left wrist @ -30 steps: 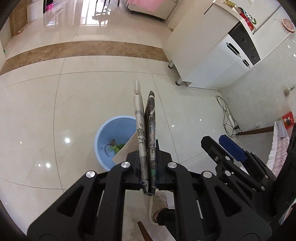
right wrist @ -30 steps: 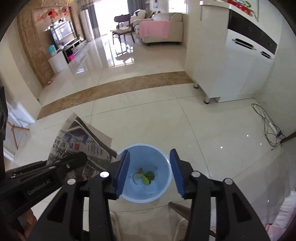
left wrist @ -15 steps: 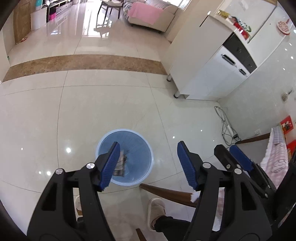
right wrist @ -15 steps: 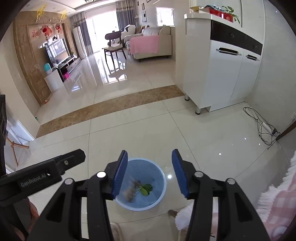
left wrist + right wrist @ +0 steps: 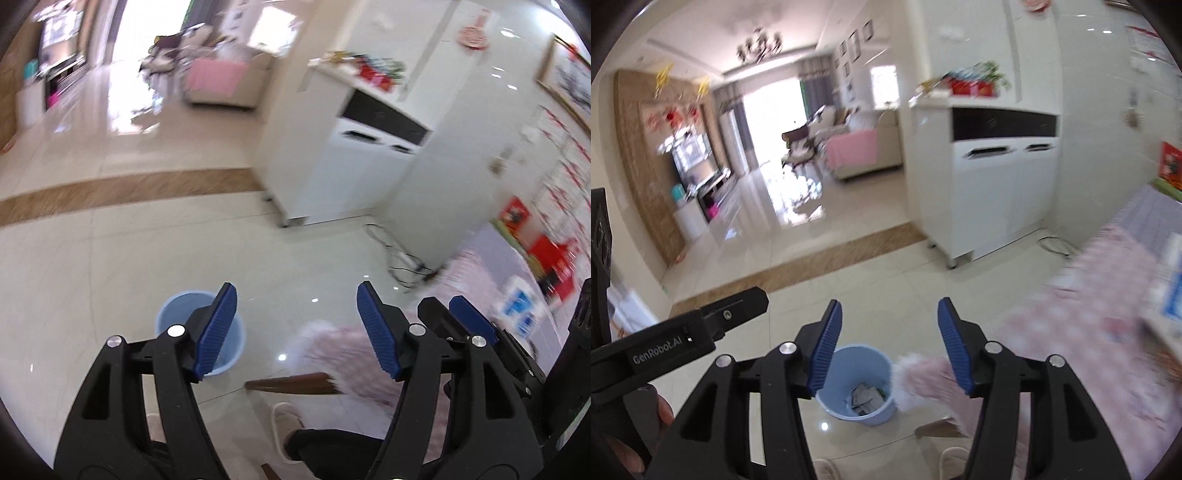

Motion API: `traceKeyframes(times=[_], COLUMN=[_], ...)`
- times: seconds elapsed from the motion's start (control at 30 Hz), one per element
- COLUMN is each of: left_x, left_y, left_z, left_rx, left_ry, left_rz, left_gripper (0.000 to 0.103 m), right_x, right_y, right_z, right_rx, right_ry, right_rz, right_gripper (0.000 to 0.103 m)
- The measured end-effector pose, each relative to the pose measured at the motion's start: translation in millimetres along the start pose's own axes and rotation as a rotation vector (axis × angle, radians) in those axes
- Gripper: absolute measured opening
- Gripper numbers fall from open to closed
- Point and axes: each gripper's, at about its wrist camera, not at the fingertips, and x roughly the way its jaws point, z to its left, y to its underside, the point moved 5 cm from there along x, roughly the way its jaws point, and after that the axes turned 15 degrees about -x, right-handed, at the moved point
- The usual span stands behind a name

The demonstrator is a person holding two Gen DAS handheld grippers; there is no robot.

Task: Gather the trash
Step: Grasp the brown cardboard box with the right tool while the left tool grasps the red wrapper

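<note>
Blue bin holds the paper, both tools empty

Folded newspaper (image 5: 866, 397) lies inside the pale blue bin (image 5: 849, 362) on the glossy tiled floor (image 5: 886, 295). The left tool (image 5: 295, 328) and right tool (image 5: 889, 343) hang above it, jaws just widened and released, nothing between them. A pink-checked counter cloth (image 5: 1089, 332) sits to the right

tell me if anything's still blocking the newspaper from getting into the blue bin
Nothing visible does: the newspaper already lies inside the blue bin, whose mouth is uncovered. Both grippers are open and hold nothing.
</note>
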Motion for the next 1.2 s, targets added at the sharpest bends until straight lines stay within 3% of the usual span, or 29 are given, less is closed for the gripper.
traceKeyframes(times=[0.13, 0.3, 0.43, 0.53, 0.73, 0.93, 0.97, 1.0, 1.07, 1.1, 1.13, 1.2], left_x=[-30, -52, -61, -59, -39, -6, 0, 3, 12, 17, 24, 33], left_y=[39, 104, 149, 180, 223, 237, 240, 240, 244, 244, 245, 244], left_z=[-63, -135, -176, -206, -240, -250, -252, -254, -257, -258, -259, -261], left_rx=[0.102, 0.197, 0.264, 0.314, 0.364, 0.358, 0.365, 0.372, 0.387, 0.387, 0.377, 0.358], left_ry=[0.107, 0.266, 0.329, 0.353, 0.347, 0.314, 0.31, 0.306, 0.285, 0.28, 0.271, 0.264], left_rz=[0.028, 0.148, 0.215, 0.261, 0.329, 0.364, 0.365, 0.361, 0.351, 0.355, 0.364, 0.373], left_gripper=[0.07, 0.07, 0.07, 0.07, 0.071, 0.071, 0.071, 0.071, 0.071, 0.071, 0.071, 0.071], right_x=[-66, -151, -205, -244, -275, -242, -236, -232, -226, -224, -219, -214], right_y=[21, 66, 99, 127, 167, 188, 189, 191, 193, 192, 190, 188], right_z=[-37, -90, -124, -156, -213, -251, -252, -252, -245, -241, -238, -231], right_rx=[0.033, 0.055, 0.058, 0.052, 0.04, 0.007, 0.014, 0.025, 0.019, 0.015, 0.013, -0.006], right_ry=[0.091, 0.249, 0.381, 0.493, 0.626, 0.557, 0.53, 0.488, 0.454, 0.44, 0.423, 0.448], right_rz=[-0.03, -0.029, -0.011, 0.024, 0.102, 0.242, 0.25, 0.248, 0.259, 0.26, 0.259, 0.245], right_gripper=[0.056, 0.058, 0.06, 0.07, 0.075, 0.075, 0.072, 0.053, 0.035, 0.018, 0.011, 0.008])
